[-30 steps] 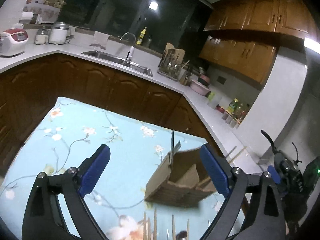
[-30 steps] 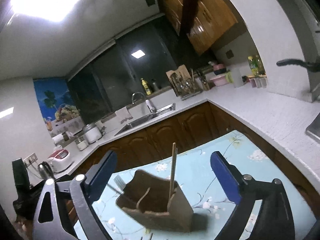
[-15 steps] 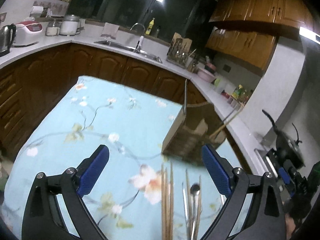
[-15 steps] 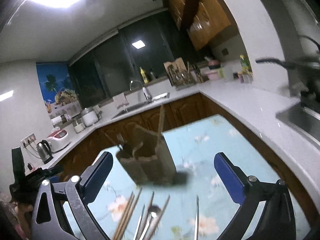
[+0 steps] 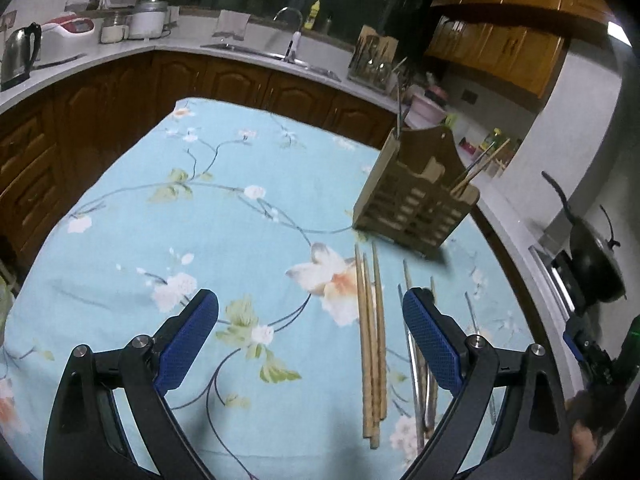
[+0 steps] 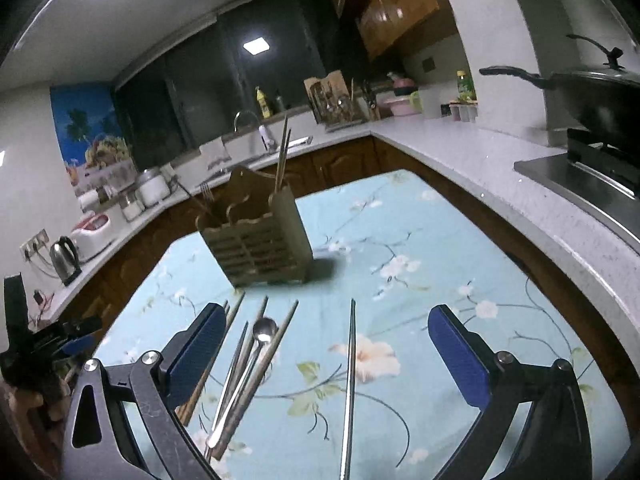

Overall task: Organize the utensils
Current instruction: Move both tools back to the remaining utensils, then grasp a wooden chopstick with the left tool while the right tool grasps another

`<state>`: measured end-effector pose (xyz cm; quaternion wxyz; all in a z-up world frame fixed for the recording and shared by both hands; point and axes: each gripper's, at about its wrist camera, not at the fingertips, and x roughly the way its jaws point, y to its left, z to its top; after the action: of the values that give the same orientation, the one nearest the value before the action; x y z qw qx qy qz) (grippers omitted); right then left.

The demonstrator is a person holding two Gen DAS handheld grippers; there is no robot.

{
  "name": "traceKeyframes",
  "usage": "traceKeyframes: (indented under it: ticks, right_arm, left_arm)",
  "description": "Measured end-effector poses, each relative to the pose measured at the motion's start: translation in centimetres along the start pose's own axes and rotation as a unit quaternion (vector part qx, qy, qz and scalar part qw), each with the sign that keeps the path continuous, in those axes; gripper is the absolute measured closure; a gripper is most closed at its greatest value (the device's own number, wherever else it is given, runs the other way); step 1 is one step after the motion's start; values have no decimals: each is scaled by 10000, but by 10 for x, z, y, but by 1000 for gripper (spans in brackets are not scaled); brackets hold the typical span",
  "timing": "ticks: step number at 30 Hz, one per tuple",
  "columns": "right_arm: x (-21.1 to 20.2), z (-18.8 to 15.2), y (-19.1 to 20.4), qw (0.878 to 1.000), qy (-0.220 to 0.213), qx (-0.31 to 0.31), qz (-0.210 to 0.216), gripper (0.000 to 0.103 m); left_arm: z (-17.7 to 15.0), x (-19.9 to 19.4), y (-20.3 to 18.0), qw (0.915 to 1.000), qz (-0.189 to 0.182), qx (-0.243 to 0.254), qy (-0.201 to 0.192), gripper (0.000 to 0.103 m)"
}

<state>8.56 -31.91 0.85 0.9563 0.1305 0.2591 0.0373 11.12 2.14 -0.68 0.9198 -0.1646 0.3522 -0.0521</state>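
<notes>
We held both grippers low over the table (image 5: 132,216), each one spread wide with nothing between its pads. Nearest to us lay the loose utensils, all flat on the cloth and all with their long axes running away from us, roughly in line with the fingers.

Under the right gripper (image 6: 326,350) a single metal chopstick (image 6: 349,380) lay almost on the centre line, between the two pads and touching neither. Just to its left a spoon (image 6: 250,368) rested among a small fan of sticks (image 6: 276,344) close beside the left-hand pad.

Under the left gripper (image 5: 310,336) a bundle of wooden chopsticks (image 5: 370,340) lay side by side, inside the open span but nearer the right-hand pad than the left. More thin pieces lay partly hidden behind that pad; we could not tell what they were.

Beyond the utensils stood the holder (image 6: 256,236), upright on the cloth, well apart from both grippers, with a fork and a few chopsticks already standing in its compartments. In the left view the holder (image 5: 416,196) sat ahead and to the right.

We judged the right gripper better placed for the lone chopstick. Because it lay lengthwise along the fingers, closing across its width looked workable.
</notes>
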Motion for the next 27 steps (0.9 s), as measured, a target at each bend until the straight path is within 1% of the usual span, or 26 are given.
traceKeyframes:
  ticks: [11,14,16,20,21,22,23,24,25,26,27]
  right_arm:
    - [19,2,5,9995,296,-28,90,1]
    - [27,3,5,9990,425,31,138,2]
    - [32,5,4,9988,478,52,99,2]
    - [41,11,4,9984,558,87,101,4]
    - [44,13,5,9981,596,93,110,8]
    - [47,15,6,9979,626,88,116,12]
    - [51,16,7,9976,674,76,126,14]
    - [57,18,9,9969,762,71,158,19]
    - [63,19,10,9963,841,84,185,26]
    - [72,19,12,9950,968,99,205,30]
    - [79,19,14,9939,1080,109,204,36]
  left_arm:
    - [5,16,-8,9997,-17,121,211,8]
    - [9,22,-11,9995,-35,158,276,8]
    - [13,26,-14,9993,-71,186,312,8]
    - [22,40,-21,9984,-89,287,484,8]
    - [25,44,-23,9981,-74,316,526,9]
    - [28,49,-26,9977,-52,368,571,12]
    - [31,54,-29,9971,-39,434,624,16]
    - [33,60,-32,9964,-32,503,681,18]
    - [36,67,-35,9955,-36,576,746,23]
    - [37,72,-38,9949,-47,627,783,30]
    - [40,80,-41,9940,-65,680,854,33]
